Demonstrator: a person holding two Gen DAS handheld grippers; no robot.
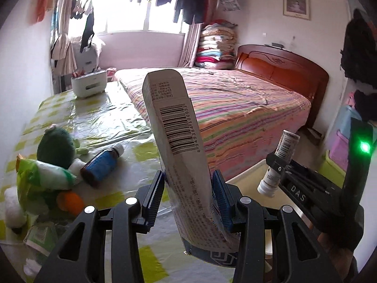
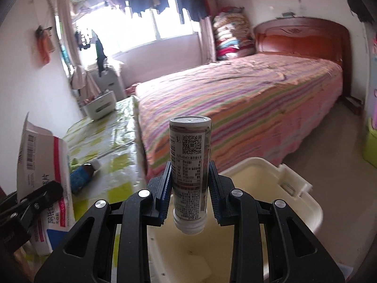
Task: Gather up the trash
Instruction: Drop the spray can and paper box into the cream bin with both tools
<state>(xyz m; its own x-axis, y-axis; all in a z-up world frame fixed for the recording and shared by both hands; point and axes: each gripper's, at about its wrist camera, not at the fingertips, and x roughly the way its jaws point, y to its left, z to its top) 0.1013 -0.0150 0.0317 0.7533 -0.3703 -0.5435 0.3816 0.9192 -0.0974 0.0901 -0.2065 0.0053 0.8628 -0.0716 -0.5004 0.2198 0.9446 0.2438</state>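
Note:
My left gripper is shut on a tall white carton with a barcode, held upright over the table's edge. My right gripper is shut on a small white bottle with a printed label, held neck down above a cream plastic bin. In the left wrist view the right gripper with its bottle shows at the right, over the bin. The carton and the left gripper appear at the left of the right wrist view. A brown bottle with a blue label lies on the table.
The table has a green-checked plastic cover. On it sit a green plush toy, crumpled wrappers and a white caddy. A bed with a striped sheet fills the middle, next to the table and the bin.

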